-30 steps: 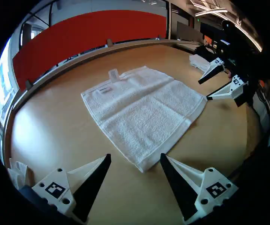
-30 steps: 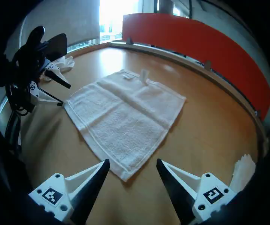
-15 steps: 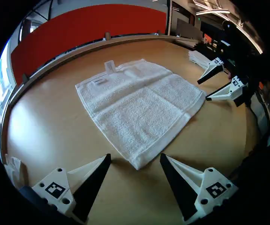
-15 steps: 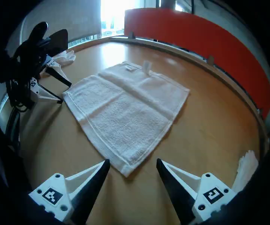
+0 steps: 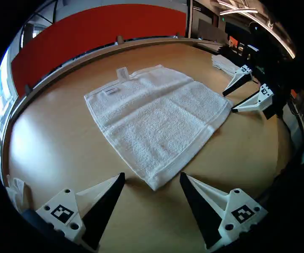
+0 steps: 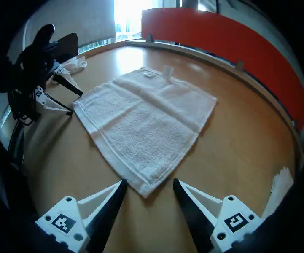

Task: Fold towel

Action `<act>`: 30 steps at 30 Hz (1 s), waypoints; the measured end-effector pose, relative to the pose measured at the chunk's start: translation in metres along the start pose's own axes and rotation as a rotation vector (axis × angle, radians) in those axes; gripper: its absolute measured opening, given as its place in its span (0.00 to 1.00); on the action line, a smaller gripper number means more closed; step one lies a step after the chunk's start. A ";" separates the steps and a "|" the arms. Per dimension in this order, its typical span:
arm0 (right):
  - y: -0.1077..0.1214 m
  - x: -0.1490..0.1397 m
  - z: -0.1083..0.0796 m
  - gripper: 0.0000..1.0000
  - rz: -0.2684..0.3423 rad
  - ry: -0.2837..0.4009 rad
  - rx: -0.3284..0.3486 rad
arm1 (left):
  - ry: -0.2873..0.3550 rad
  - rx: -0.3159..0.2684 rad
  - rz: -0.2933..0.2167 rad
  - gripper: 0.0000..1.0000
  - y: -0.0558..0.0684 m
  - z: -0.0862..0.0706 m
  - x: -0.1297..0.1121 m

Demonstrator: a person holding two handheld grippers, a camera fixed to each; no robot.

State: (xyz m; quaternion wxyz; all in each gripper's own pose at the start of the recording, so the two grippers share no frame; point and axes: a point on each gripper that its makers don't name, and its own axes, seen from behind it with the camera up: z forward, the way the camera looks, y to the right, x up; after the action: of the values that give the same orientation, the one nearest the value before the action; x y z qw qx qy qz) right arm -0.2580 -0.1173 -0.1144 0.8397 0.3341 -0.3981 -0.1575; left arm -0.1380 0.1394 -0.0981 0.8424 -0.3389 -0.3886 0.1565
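Observation:
A white towel [image 5: 156,118] lies spread flat on the wooden table [image 5: 59,139], with a small tag [image 5: 121,74] standing up at its far edge. My left gripper [image 5: 151,174] is open, and the towel's near corner lies just between its fingertips. In the right gripper view the same towel [image 6: 145,122] fills the middle of the table. My right gripper [image 6: 149,181] is open, with another corner of the towel between its tips. Each view shows the other gripper at the towel's side corner: the right gripper [image 5: 228,102] and the left gripper [image 6: 76,104], both open.
A red partition [image 5: 97,29] runs along the table's far curved edge. A stack of folded white cloth [image 5: 223,65] lies behind the right gripper. Another white cloth [image 6: 280,185] sits at the table edge near my right gripper. A person's dark sleeve [image 6: 29,55] holds the left gripper.
Both grippers have crept forward, so the towel corners now reach between their fingertips. The right gripper's fingers have drawn slightly closer together. The towel has not moved.

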 end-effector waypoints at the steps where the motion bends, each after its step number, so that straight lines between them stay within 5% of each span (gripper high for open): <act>1: -0.001 0.000 0.000 0.78 -0.002 0.000 0.002 | -0.002 0.002 0.001 0.95 0.000 0.000 0.000; 20: -0.007 0.003 0.003 0.27 -0.002 -0.002 0.013 | -0.025 0.027 -0.026 0.51 0.002 -0.002 0.000; 30: -0.007 0.003 0.002 0.19 0.013 -0.011 0.017 | -0.040 0.043 -0.035 0.22 0.003 0.000 0.001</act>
State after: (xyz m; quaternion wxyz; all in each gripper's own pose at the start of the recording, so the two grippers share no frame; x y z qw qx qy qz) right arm -0.2575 -0.1251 -0.1165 0.8356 0.3379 -0.4060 -0.1506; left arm -0.1373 0.1422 -0.0996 0.8441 -0.3106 -0.4080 0.1566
